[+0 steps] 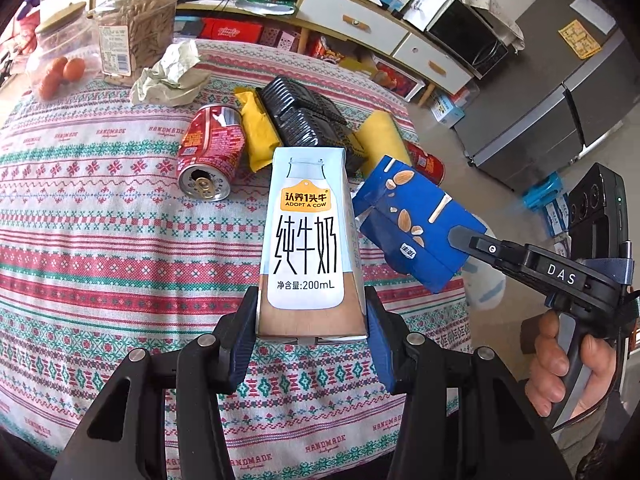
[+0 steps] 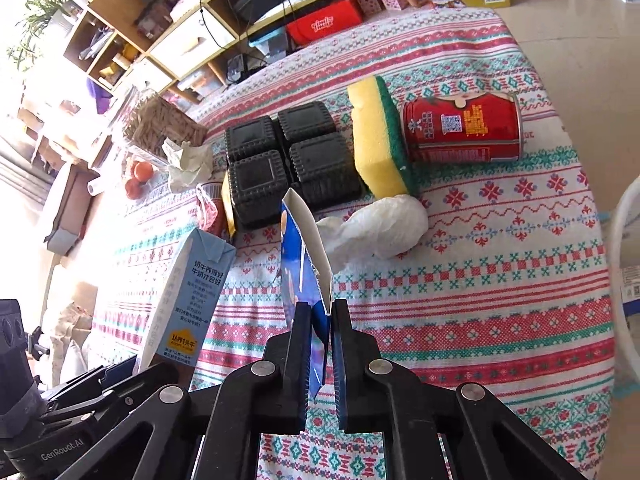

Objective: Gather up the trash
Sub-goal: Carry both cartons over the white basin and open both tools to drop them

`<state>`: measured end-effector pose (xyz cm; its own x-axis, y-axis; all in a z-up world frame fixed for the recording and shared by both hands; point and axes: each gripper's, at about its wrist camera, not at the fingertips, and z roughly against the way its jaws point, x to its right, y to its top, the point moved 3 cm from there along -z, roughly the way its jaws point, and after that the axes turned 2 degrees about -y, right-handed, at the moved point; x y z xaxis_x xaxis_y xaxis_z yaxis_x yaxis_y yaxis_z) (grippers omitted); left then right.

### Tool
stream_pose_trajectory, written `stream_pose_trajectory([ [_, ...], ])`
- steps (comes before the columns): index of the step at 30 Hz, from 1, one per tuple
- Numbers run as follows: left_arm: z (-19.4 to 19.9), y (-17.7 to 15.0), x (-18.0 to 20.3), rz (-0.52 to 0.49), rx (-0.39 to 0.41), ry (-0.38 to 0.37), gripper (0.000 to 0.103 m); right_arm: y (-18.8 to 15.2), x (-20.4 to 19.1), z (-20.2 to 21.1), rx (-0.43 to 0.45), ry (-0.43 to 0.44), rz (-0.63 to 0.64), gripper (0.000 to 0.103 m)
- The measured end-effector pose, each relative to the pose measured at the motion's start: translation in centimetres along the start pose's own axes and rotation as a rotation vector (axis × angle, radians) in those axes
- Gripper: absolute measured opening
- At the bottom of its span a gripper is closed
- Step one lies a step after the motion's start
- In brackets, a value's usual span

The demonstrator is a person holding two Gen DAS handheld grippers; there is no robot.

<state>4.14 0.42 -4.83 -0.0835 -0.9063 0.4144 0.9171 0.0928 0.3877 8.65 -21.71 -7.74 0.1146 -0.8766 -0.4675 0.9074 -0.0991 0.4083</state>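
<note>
Left hand-held gripper [image 1: 311,332] clamps the milk carton [image 1: 308,240] upright over the worktop [image 1: 100,248]. Right hand-held gripper [image 1: 460,238] pinches a blue carton [image 1: 416,224] just beside it, w/ red can [image 1: 212,152] behind.

A round table wears a patterned tablecloth [image 1: 100,240] of red, green and white bands. At its far left edge stands a clear plastic jar [image 1: 134,28] filled with pale seeds, and just left of it a clear lidded container [image 1: 60,36] holds small orange-red fruits [image 1: 64,72]. A yellow sponge [image 2: 376,136] with a green scouring side lies on the cloth's far right part. Beyond the table, a low wooden cabinet with white drawers [image 1: 352,20] runs along the wall, with a red box [image 2: 324,22] on the floor beneath it. A black microwave [image 1: 468,40] sits at its right end, and a grey fridge [image 1: 560,100] stands further right.
</note>
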Motion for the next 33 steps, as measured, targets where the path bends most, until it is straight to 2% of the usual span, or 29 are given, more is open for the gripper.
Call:
stream_pose_trajectory([
  [8, 0.4, 0.2, 4.5, -0.082, 0.033, -0.029, 0.052, 0.8, 2.4, 4.5, 0.111, -0.024, -0.033, 0.008],
  [14, -2.3, -0.1, 10.8, -0.185, -0.016, -0.067, 0.052, 1.7, 6.5, 8.6, 0.2, -0.067, -0.117, 0.008],
  [15, -2.9, -0.2, 12.1, -0.206, -0.024, -0.077, 0.052, 1.9, 7.3, 9.6, 0.227, -0.112, -0.123, 0.008],
  [18, -5.2, -0.5, 15.6, -0.253, -0.064, -0.118, 0.052, 2.0, 9.4, 12.5, 0.32, -0.376, -0.102, 0.008],
  [19, -6.1, -0.6, 16.7, -0.261, -0.085, -0.131, 0.052, 2.0, 10.3, 13.2, 0.33, -0.401, -0.119, 0.008],
  [21, -8.1, -0.7, 18.9, -0.27, -0.13, -0.177, 0.052, 1.8, 12.5, 14.1, 0.322, -0.378, -0.184, 0.008],
  [24, -11.0, -1.1, 22.1, -0.278, -0.181, -0.229, 0.052, 1.3, 15.5, 14.8, 0.304, -0.441, -0.256, 0.008],
  [27, -13.6, -1.3, 24.5, -0.296, -0.218, -0.238, 0.052, 0.8, 17.6, 15.2, 0.283, -0.453, -0.308, 0.008],
  [33, -18.1, -1.1, 27.3, -0.324, -0.256, -0.195, 0.053, 0.4, 20.3, 14.5, 0.212, -0.513, -0.352, 0.01],
])
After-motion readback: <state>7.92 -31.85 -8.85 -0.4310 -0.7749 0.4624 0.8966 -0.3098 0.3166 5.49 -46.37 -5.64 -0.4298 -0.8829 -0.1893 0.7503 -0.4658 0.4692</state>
